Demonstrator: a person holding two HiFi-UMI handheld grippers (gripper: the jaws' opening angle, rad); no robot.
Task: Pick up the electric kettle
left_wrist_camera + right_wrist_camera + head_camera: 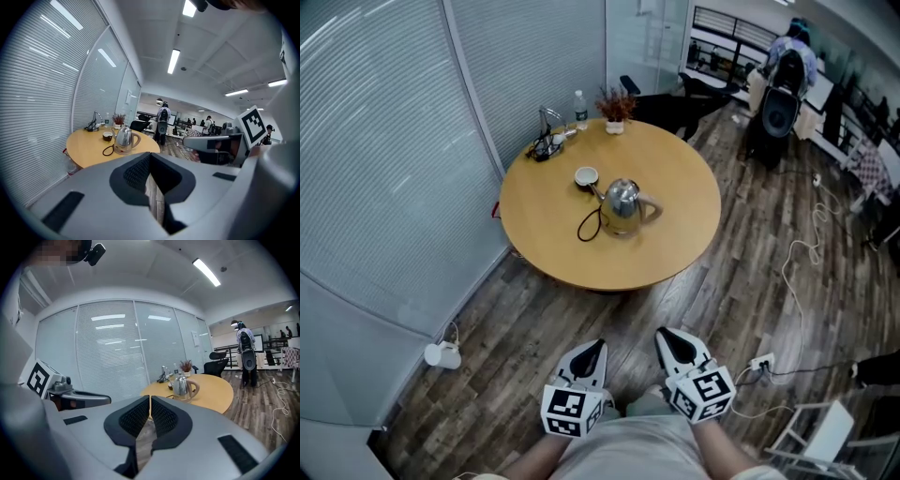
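Nothing done yet: electric kettle point(623, 206) sat untouched on the tabletop point(675, 246), left gripper point(593, 347) and right gripper point(671, 336) well short of it, fingers closed, empty.

Round wooden table point(675, 225) on dark plank floor point(750, 309) beside blind-covered glass walls point(384, 141).

Head camera's up high, staring steeply down, the round table point(675, 216) well ahead on the floor. Both gripper views ride low, facing forward over their own jaws, and both catch that same table and kettle point(123, 140), far off.
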